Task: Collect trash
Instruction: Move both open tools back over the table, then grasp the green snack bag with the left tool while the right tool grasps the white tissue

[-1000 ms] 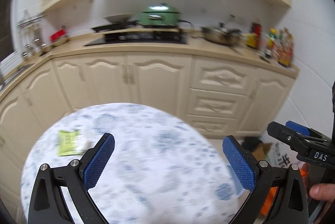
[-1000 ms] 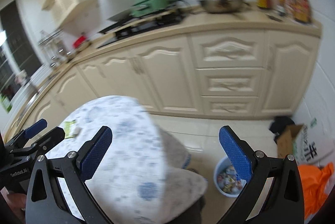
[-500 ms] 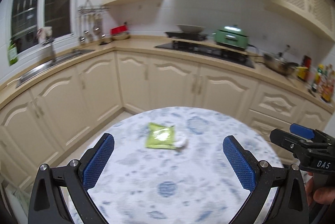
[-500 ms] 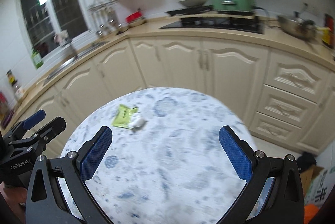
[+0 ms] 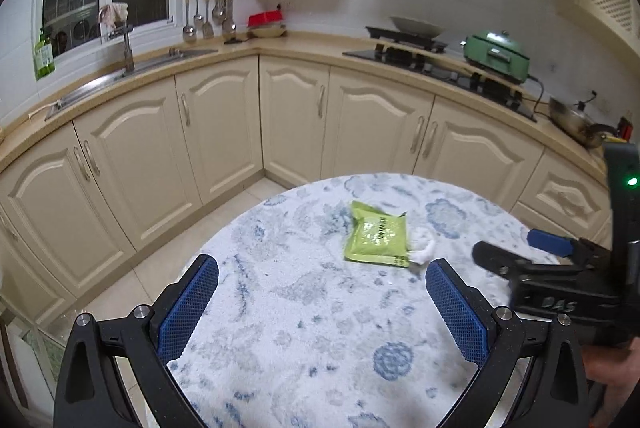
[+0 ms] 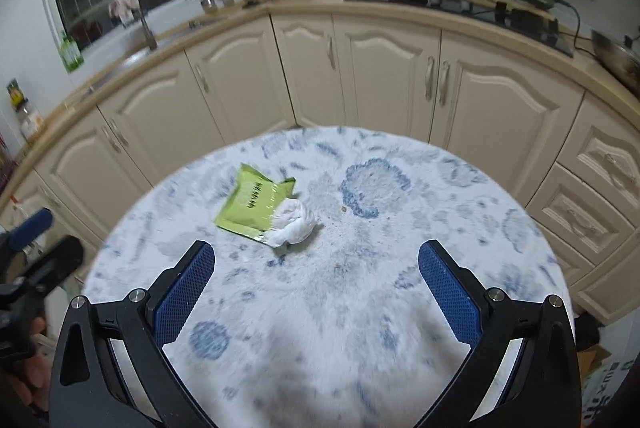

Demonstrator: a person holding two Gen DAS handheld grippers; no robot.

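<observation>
Trash remains on the round counter [image 6: 460, 188]: a green wrapper [image 6: 252, 206] lies flat on the blue-patterned cloth, and a crumpled white tissue [image 6: 294, 226] rests against its near corner, touching it. Both pieces are seen ahead of the right gripper [image 6: 316, 292], slightly toward its left finger; in the left wrist view the green wrapper [image 5: 378, 238] and tissue [image 5: 422, 248] sit beyond the left gripper [image 5: 322, 312], nearer its right finger. Both grippers are held wide apart and nothing is gripped in either.

The step in hand is judged to be the approach for a pickup. The tissue is best taken first, since its bulk gives the pads something to close on. The right gripper should be lowered with the tissue centred between the fingers, which are closed only once they straddle it. The wrapper is thin and flat, so a shallow, angled pinch at its raised torn edge is advised. Dragging on the soft cloth should be avoided, as it may bunch.
</observation>
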